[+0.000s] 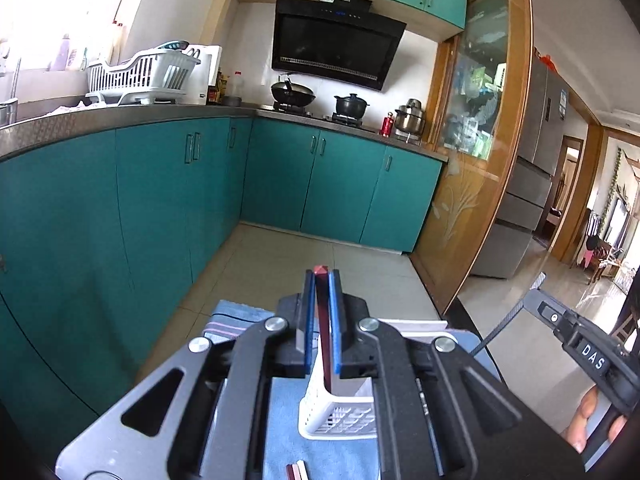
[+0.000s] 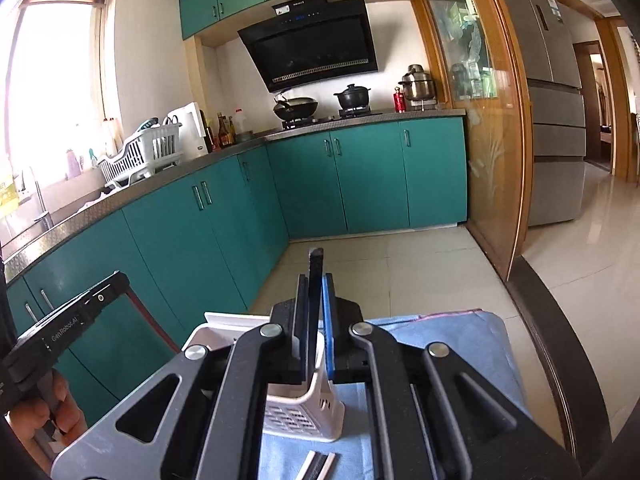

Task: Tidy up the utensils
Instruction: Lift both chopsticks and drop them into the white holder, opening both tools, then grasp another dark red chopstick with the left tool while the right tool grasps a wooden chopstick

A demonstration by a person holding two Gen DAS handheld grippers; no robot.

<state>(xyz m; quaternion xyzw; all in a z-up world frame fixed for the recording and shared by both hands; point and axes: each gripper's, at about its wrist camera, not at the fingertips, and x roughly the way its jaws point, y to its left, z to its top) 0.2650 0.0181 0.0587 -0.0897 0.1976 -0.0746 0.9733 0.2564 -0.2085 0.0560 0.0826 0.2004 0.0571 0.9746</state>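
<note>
Left gripper (image 1: 321, 280) clamps a red chopstick (image 1: 322, 320), right gripper (image 2: 316, 280) a black chopstick (image 2: 315, 300); either could miss the white holder (image 1: 340, 412) if tilted

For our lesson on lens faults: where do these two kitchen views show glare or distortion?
Left wrist view: window at top left blown out white; counter edge bows from fisheye. Right wrist view: window likewise overexposed; floor tiles carry glare; dark corners vignette both.
</note>
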